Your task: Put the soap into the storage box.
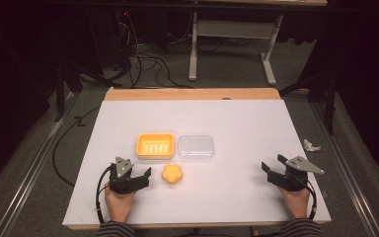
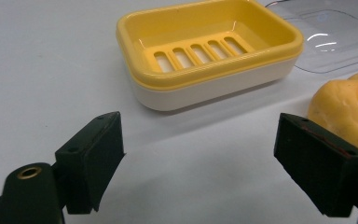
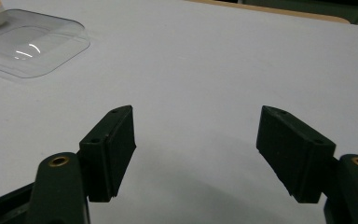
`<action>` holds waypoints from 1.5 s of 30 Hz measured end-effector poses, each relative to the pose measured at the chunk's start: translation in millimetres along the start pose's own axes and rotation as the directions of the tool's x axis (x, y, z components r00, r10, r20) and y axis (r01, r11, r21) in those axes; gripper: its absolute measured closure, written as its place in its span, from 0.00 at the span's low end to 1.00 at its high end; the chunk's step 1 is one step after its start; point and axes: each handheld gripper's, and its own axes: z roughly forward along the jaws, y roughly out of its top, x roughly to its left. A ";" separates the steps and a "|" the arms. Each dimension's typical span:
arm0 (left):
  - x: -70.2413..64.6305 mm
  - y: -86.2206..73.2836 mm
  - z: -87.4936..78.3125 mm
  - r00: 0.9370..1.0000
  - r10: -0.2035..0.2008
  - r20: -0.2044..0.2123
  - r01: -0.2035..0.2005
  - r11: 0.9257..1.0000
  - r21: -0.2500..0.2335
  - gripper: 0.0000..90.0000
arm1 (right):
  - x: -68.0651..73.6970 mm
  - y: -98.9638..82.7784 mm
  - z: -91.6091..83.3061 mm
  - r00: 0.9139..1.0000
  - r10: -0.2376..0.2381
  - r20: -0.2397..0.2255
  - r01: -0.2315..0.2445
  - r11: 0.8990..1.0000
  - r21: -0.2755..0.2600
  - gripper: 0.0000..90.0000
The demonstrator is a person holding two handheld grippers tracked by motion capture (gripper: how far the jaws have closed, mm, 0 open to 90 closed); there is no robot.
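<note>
The yellow soap dish [image 1: 155,145] is sitting near the middle of the white tabletop [image 1: 237,118], its long axis running left to right across the table and its open side facing up. In the left gripper view it shows 5 slots in its yellow insert over a white base. Touching or just beside its right end, 1 clear plastic lid [image 1: 196,147] is lying flat, long axis the same way. Just in front of the gap between those 2 things, nearer the person, 1 orange flower-shaped soap [image 1: 173,174] is resting on the tabletop; being roundish, it is showing no clear direction.

The left gripper [image 1: 140,177] is hovering low just left of the soap, its jaws standing apart and gripping nothing, pointing toward the dish and the soap. In the left gripper view the soap is lying right beside its right-hand jaw; I cannot tell whether they are touching.

The right gripper [image 1: 272,167] is sitting well apart from everything, near the right front of the tabletop, its jaws also spread wide and gripping nothing, aiming left toward the lid.

So: 1 dish, 1 lid, 1 soap, 2 grippers, each in 1 hand.
</note>
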 end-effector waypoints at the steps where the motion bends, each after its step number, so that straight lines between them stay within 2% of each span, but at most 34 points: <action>1: 0.2 0.2 0.4 1.000 -0.001 0.002 0.001 1.000 0.006 0.18 | -0.2 -0.1 -0.2 1.000 -0.002 0.002 0.002 1.000 -0.003 0.32; 15: 2.7 1.3 1.5 1.000 -0.015 0.025 0.014 1.000 0.018 0.20 | 0.2 -0.4 -1.1 1.000 0.007 0.008 -0.007 1.000 -0.012 0.31; 24: 2.4 2.6 1.4 1.000 -0.014 0.023 0.013 1.000 0.025 0.20 | -0.3 -0.4 -1.2 1.000 0.010 0.005 -0.010 1.000 -0.011 0.31; 26: 1.9 2.9 1.0 0.999 -0.031 0.033 0.030 0.999 0.024 0.20 | -0.4 -0.3 -0.9 1.000 0.007 0.005 -0.007 1.000 -0.010 0.31; 32: -0.7 3.8 3.0 0.998 -0.027 0.052 0.025 0.999 0.041 0.20 | -0.7 -0.4 -1.3 1.000 0.015 0.005 -0.015 1.000 -0.012 0.31; 39: 0.1 5.5 -1.6 0.996 -0.055 0.063 0.054 0.998 0.010 0.21 | -0.9 -0.3 -1.0 1.000 0.013 0.004 -0.013 1.000 -0.009 0.31; 45: -2.1 6.7 -2.6 0.995 -0.058 0.080 0.057 0.998 0.008 0.20 | -1.2 -0.3 -0.9 1.000 0.015 0.005 -0.015 1.000 -0.008 0.31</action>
